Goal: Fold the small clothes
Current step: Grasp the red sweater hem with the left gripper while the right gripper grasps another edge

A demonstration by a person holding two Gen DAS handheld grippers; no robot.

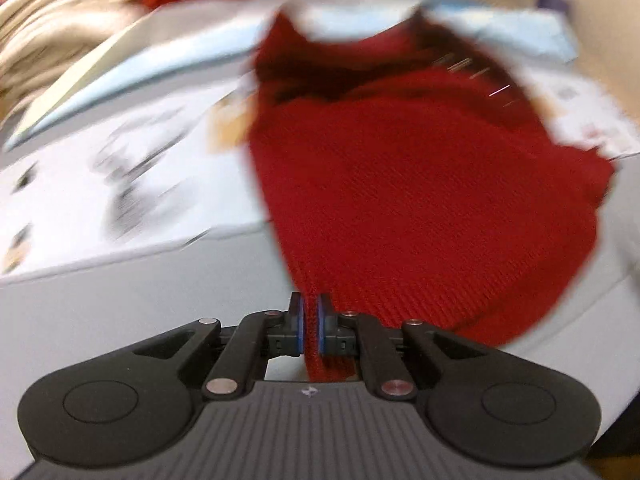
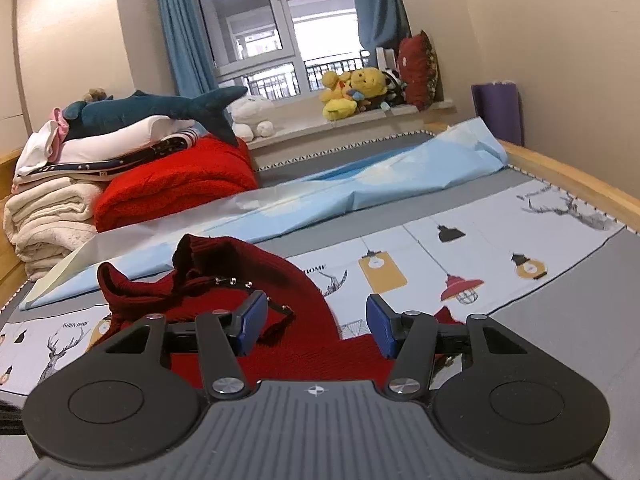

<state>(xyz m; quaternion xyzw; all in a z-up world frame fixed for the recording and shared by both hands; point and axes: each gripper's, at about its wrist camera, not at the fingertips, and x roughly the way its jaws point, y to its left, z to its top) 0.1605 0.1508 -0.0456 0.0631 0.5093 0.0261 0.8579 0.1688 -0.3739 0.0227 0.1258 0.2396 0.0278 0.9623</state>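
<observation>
Left gripper [image 1: 310, 320] pinches garment [image 1: 420, 200] hem; right gripper [image 2: 312, 326] open, empty. Carry hem over evenly, keep tension.

On the printed sheet [image 2: 420, 248] of the bed, seen from the right wrist, the word "HOME" [image 2: 315, 269] stands in small dark capitals just past the red knit, its start hidden by the cloth. Near the left edge, above a stag drawing, the same sheet reads "ASHION HOME" [image 2: 75, 325], the first letter unclear. In the left wrist view the sheet's print is blurred and nothing can be read.
</observation>
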